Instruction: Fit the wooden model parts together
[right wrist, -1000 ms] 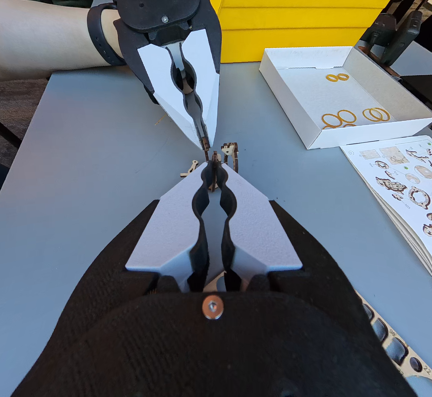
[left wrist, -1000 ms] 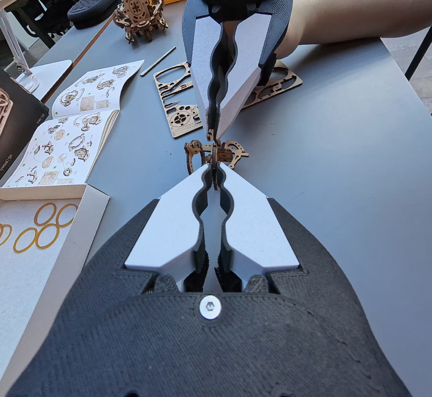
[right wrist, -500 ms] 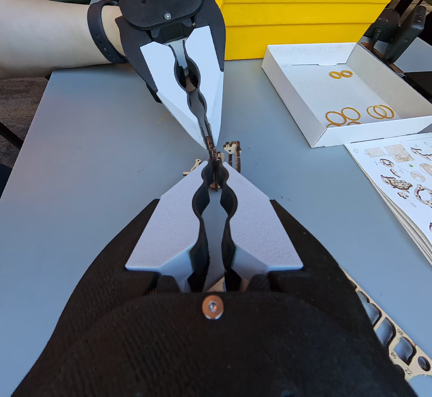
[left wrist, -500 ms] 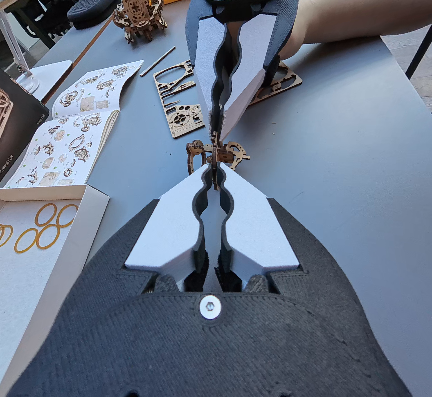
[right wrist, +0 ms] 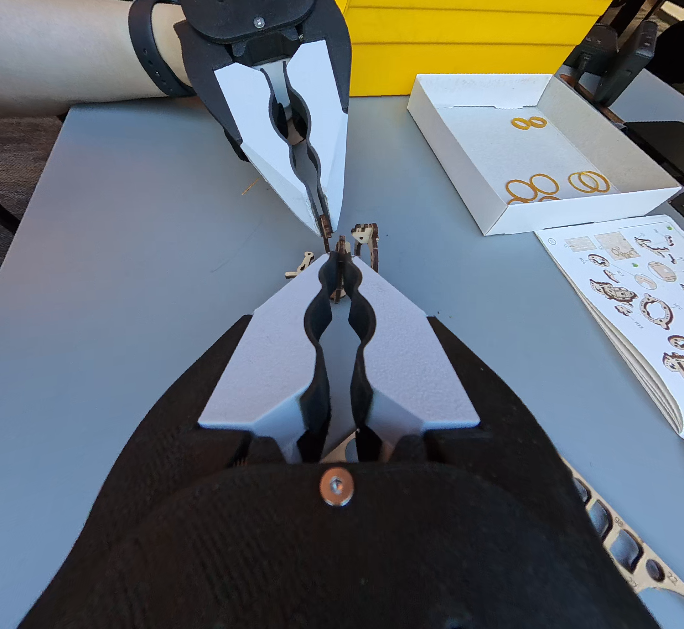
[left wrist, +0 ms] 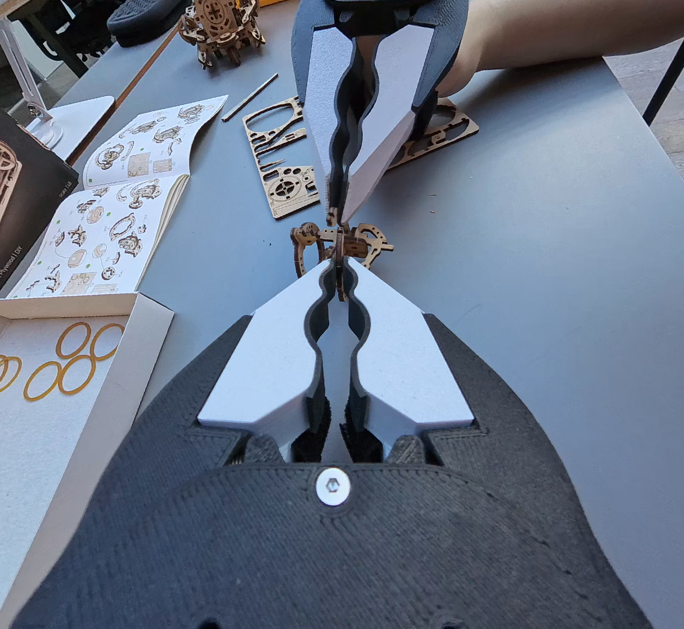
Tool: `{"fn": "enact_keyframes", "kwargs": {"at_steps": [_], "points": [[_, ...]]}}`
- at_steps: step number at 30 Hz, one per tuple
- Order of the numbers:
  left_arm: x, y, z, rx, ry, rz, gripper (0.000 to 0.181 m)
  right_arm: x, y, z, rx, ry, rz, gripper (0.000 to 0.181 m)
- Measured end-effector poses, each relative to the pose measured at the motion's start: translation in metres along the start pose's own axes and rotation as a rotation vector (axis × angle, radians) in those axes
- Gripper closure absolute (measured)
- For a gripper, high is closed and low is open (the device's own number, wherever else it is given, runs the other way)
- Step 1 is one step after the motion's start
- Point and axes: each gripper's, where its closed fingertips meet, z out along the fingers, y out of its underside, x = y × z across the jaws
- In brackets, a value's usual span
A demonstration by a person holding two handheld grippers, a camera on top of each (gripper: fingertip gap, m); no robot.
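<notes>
Grey table [left wrist: 518, 278]: wooden model [left wrist: 342, 246] is pinched by left gripper [left wrist: 339, 272]; small wooden piece [left wrist: 332, 214] is pinched by right gripper [left wrist: 335, 217]; yellow bins [right wrist: 462, 18] are seen at the far edge.

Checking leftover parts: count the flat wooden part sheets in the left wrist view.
2: left sheet beside the booklet, right sheet partly behind the right gripper; others may be hidden.

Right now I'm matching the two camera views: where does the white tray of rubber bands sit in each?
Left wrist view: white tray at the lower left edge, partly cut off.
Right wrist view: white tray at the upper right, in front of the yellow bin.
Shared landmark: the open instruction booklet beside it.
</notes>
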Motion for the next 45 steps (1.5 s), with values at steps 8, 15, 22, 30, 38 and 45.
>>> {"fn": "enact_keyframes", "kwargs": {"at_steps": [8, 15, 22, 30, 38, 45], "points": [[0.000, 0.000, 0.000, 0.001, 0.000, -0.001, 0.181, -0.001, 0.000, 0.000, 0.000, -0.009, 0.015, 0.178], [0.002, 0.000, 0.000, -0.006, 0.001, 0.013, 0.181, 0.001, -0.002, -0.004, 0.038, -0.018, 0.023, 0.178], [0.003, -0.001, 0.000, -0.003, 0.013, 0.002, 0.181, 0.002, -0.011, -0.005, 0.072, 0.015, -0.054, 0.170], [0.003, 0.000, 0.000, 0.000, 0.022, -0.018, 0.181, 0.003, -0.007, -0.003, 0.055, 0.001, -0.035, 0.179], [0.001, 0.001, 0.000, -0.001, 0.007, -0.011, 0.181, 0.001, -0.003, -0.001, 0.029, -0.033, 0.005, 0.180], [-0.001, 0.000, -0.001, 0.006, -0.007, -0.003, 0.180, 0.006, -0.005, -0.003, 0.051, -0.024, 0.033, 0.174]]}}
